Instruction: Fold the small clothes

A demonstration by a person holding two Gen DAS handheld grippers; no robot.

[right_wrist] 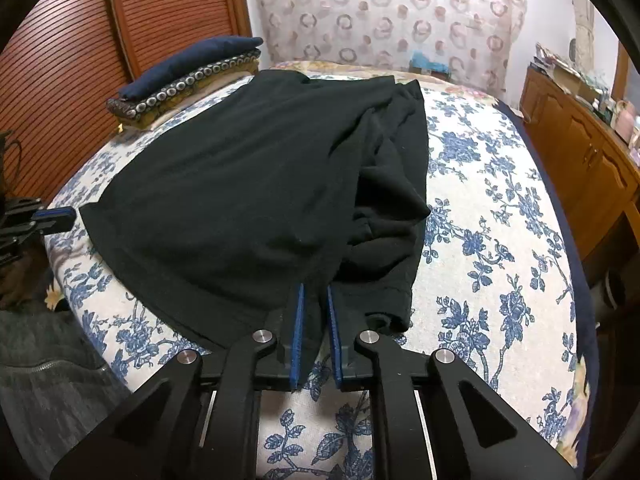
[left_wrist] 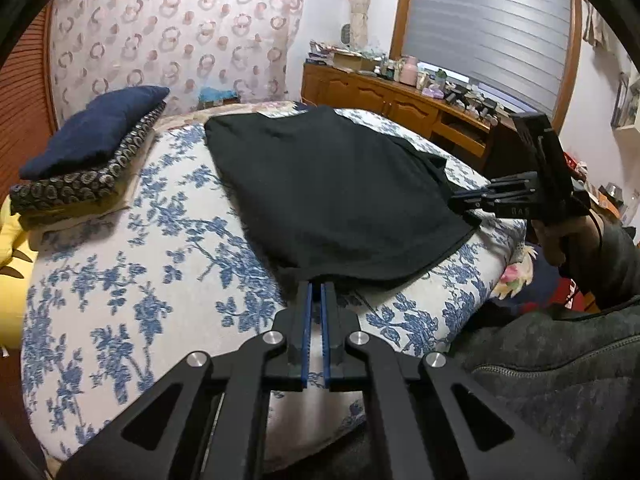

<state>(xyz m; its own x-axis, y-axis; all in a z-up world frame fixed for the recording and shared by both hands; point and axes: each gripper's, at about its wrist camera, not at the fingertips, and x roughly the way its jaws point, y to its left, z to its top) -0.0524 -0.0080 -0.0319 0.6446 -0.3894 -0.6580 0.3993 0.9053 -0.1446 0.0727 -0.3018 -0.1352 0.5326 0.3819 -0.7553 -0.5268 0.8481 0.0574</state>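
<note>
A black garment [left_wrist: 328,188] lies spread on a bed with a blue-floral cover [left_wrist: 132,280]. One side is folded over the middle [right_wrist: 392,184]. My left gripper [left_wrist: 318,286] is shut on the garment's near hem corner. My right gripper [right_wrist: 315,290] is shut on the garment's bottom hem near the folded side. In the left wrist view the right gripper [left_wrist: 460,200] shows at the garment's right edge. In the right wrist view the left gripper [right_wrist: 60,214] shows at the garment's left corner.
A navy cushion on a patterned cushion [left_wrist: 92,140] lies at the head of the bed. A wooden headboard [right_wrist: 80,40] stands behind. A wooden sideboard [left_wrist: 400,100] with clutter runs along the right wall under a window. A yellow item [left_wrist: 12,240] lies at the left edge.
</note>
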